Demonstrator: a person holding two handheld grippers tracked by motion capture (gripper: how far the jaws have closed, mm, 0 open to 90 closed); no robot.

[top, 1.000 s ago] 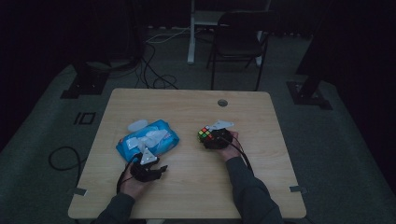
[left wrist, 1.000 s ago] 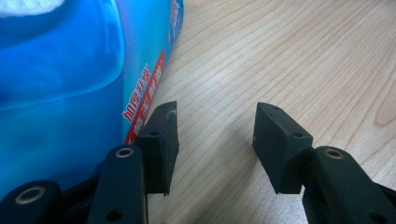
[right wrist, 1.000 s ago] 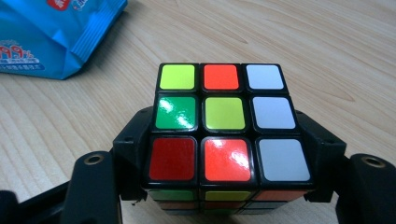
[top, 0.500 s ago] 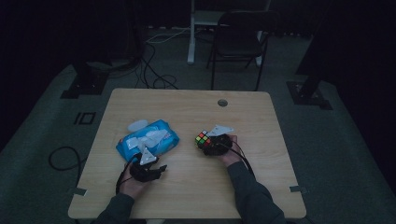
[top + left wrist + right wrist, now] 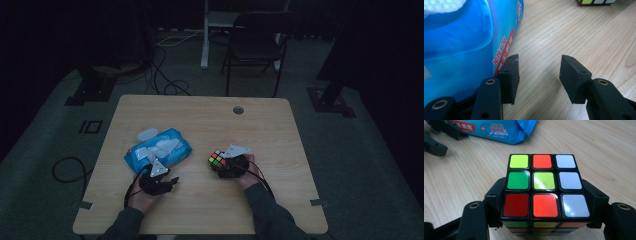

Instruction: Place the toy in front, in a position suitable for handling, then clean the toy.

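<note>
On the desk [image 5: 200, 120], the wipes pack [image 5: 159, 150] lies to the left and the cube [image 5: 217, 159] to the right, apart; my left claw [image 5: 172, 181] sits just before the pack, my right claw [image 5: 220, 165] around the cube

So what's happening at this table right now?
A person sits at a wooden table with a gripper in each hand. The right gripper is shut on a puzzle cube, one jaw on each side of it. The left gripper is open with nothing between its jaws, and sits on the table right beside a blue pack of wet wipes. In the high view the cube lies to the right of the wipes pack, apart from it.
</note>
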